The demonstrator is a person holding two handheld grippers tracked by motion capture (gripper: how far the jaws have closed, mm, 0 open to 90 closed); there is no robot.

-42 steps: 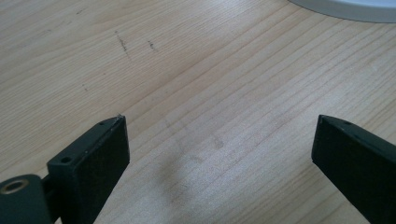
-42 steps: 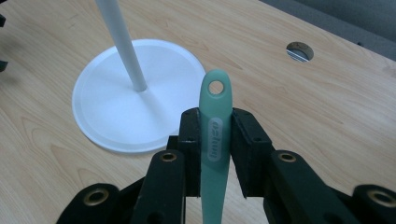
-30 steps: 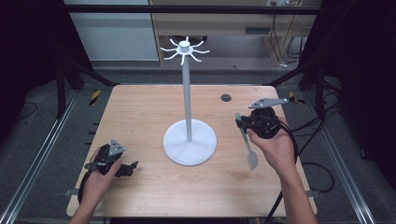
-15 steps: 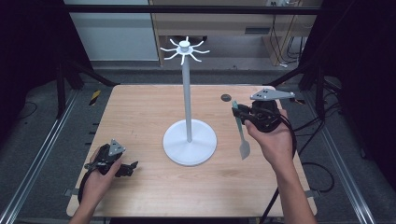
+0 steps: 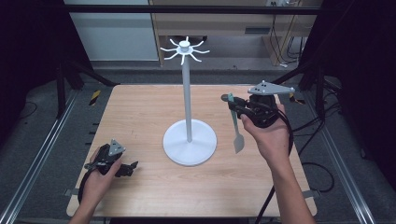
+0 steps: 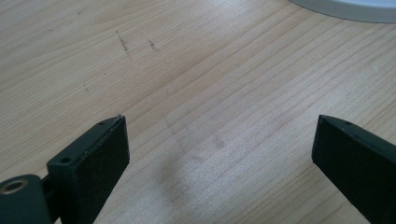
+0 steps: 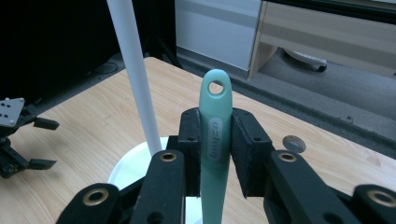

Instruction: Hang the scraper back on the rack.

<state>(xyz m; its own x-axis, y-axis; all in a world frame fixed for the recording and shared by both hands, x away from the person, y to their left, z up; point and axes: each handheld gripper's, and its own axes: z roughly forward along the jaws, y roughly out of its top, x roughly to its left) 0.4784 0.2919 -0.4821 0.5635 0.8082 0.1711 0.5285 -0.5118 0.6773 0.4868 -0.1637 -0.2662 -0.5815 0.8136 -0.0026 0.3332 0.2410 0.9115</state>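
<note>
A white stand (image 5: 187, 79) with a round base (image 5: 190, 147) and hooked arms at its top (image 5: 185, 48) rises from the middle of the table. To its right my right gripper (image 5: 235, 106) is shut on the handle of a pale green spatula (image 5: 236, 126), which hangs blade down above the table. In the right gripper view the spatula handle (image 7: 215, 121), with a hole near its end, stands upright between the jaws, and the stand's pole (image 7: 135, 70) is just left of it. My left gripper (image 5: 128, 168) rests open on the table at the front left, nothing between its jaws.
A small dark round object (image 5: 225, 97) lies on the table behind the right gripper; the same round object (image 7: 294, 143) shows in the right gripper view. The table (image 5: 140, 116) is light wood, with metal rails along both sides and cables at the right.
My right gripper has risen and moved toward the far side with the spatula, which now hangs more upright. The left gripper has stayed put.
</note>
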